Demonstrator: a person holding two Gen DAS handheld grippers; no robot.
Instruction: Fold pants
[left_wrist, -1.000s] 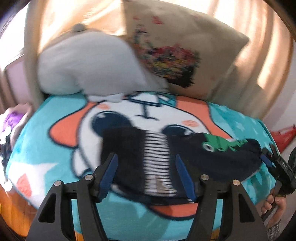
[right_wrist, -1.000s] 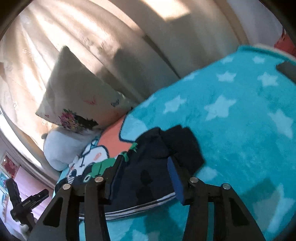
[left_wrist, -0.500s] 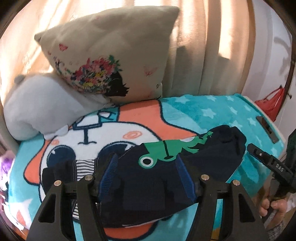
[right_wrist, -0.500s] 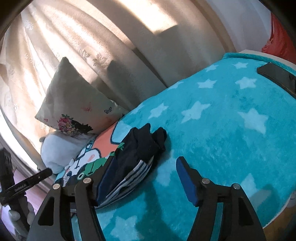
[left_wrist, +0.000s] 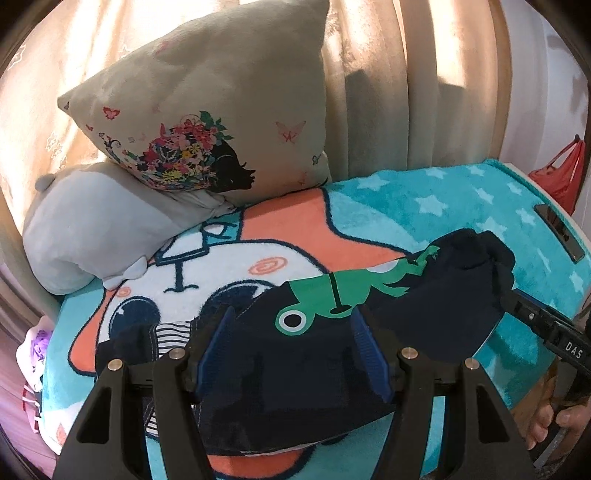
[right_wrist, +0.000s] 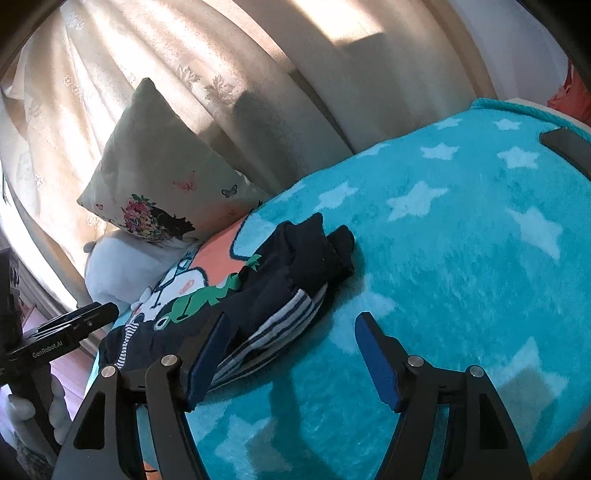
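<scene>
Dark navy pants (left_wrist: 424, 306) with a green frog print and a striped lining lie bunched on the teal star blanket (left_wrist: 461, 206). My left gripper (left_wrist: 293, 314) hangs over their near edge with its blue pads well apart. Fabric lies between the pads, and they do not pinch it. In the right wrist view the pants (right_wrist: 280, 273) lie to the left. The jaws of my right gripper (right_wrist: 291, 317) are opening, with only blanket (right_wrist: 461, 258) between them. Its left pad stands beside the striped edge. The other gripper's finger (right_wrist: 74, 328) shows at the pants' far end.
A beige flower-print pillow (left_wrist: 229, 110) and a grey plush cushion (left_wrist: 92, 229) lean against the curtain at the back. A dark flat phone-like object (left_wrist: 559, 232) lies near the blanket's right edge. A red bag (left_wrist: 561, 173) hangs beyond it. A hand (left_wrist: 546, 421) holds the right gripper.
My left gripper slid right along the pants, from the striped lining to the frog print. My right gripper let go of the dark leg end, widened and drew back.
</scene>
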